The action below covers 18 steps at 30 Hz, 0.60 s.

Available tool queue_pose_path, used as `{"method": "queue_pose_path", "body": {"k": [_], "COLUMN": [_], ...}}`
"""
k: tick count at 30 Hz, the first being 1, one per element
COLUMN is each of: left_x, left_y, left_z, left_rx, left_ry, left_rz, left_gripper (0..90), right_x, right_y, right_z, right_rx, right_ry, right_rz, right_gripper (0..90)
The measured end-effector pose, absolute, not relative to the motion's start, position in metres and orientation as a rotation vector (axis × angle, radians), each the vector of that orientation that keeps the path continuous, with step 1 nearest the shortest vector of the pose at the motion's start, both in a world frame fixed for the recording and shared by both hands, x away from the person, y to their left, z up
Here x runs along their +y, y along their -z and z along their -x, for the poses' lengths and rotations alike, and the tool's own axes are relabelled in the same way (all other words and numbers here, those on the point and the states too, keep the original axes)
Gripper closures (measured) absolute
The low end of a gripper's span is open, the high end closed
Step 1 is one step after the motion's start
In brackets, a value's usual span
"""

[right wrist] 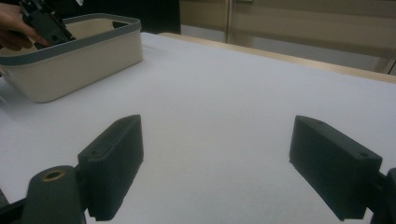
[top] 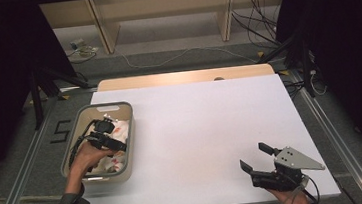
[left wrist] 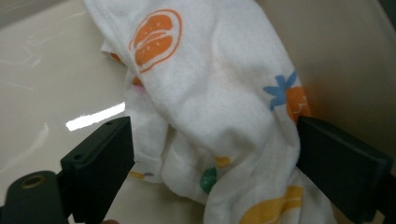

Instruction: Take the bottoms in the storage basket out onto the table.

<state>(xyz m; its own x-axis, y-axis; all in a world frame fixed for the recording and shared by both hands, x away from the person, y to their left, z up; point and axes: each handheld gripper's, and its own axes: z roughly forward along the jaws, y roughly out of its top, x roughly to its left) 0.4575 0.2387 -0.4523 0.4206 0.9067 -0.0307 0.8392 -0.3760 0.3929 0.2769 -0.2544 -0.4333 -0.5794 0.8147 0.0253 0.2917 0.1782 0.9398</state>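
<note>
Now, seen from the high view, the left tongs (top: pixel 106 134) are lowered into a beige tub (top: pixel 72 137) at the left side of the white tabletop (top: pixel 197 130), and the left hand (top: pixel 86 159) holds them from behind. A white cloth (top: pixel 121 133) with coloured prints lies inside the tub, right under and beside these tongs. The right tongs (top: pixel 256 157) rest low over the tabletop near its front right corner, well apart from the tub, with the jaws spread wide and nothing between them.

From the left gripper view, the cloth (left wrist: pixel 224 107) is bunched up between the two black jaws. The jaws stand wide; the right one is at the cloth's edge, the left one is apart from it, so the cloth is not squeezed.

From the right gripper view, the jaws are open over the bare tabletop (right wrist: pixel 224 93). The tub (right wrist: pixel 70 60) stands far ahead to their left, with the left tongs (right wrist: pixel 44 23) and the hand (right wrist: pixel 14 28) at its rim.
</note>
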Motion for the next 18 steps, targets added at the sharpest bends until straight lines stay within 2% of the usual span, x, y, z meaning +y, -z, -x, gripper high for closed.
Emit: {"method": "queue_pose_path", "body": {"k": [9,14,16,18], "left_x": [0.239,0.241,0.242,0.242], "left_y": [0.463,0.469,0.47,0.468], "left_z": [-0.463,-0.466,-0.466,-0.465], "left_rx": [1.567,1.588,1.592,1.577], "left_ry": [-0.265,-0.246,-0.232,-0.216], "left_rz": [-2.362,-2.347,-2.334,-2.338], "left_gripper": [9.7,5.7,5.5,9.3], "right_x": [-0.253,-0.252,-0.252,-0.252], "right_y": [0.434,0.435,0.435,0.435], "right_z": [-0.277,-0.278,-0.278,-0.278], "right_rx": [1.981,1.988,1.99,1.986], "right_ry": [-1.39,-1.392,-1.388,-1.391], "right_rz": [-1.034,-1.029,-1.029,-1.032], "right_gripper": [18.5,18.6,18.6,18.7]}}
